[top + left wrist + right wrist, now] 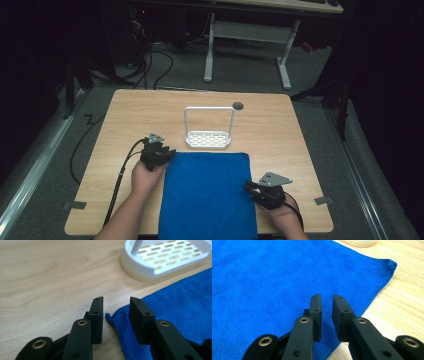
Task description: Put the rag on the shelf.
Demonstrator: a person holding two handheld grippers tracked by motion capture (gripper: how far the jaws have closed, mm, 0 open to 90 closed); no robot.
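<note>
The wooden surface is the biggest thing here. A blue towel lies flat on it, near the person's edge. It hangs a little over that edge. Just past the towel's far side stands a white rack with a tall thin handle. The rack has slots in its bottom and nothing in it.

Two forearms come in from the bottom of the high view. The left hand reaches forward and holds the left gripper at the towel's far left corner. The right hand sits low by the towel's right side. Its right gripper points left, over the towel's right edge.

The left gripper view shows what the high view does not. The left fingers are apart, and the towel's corner lies on the surface in the gap between them. The fingers do not press on it. The rack stands behind, close to the towel.

In the right gripper view the right fingers have a narrow gap. They hang above the towel near its edge with nothing between them. The far right corner of the towel curls up a bit.
</note>
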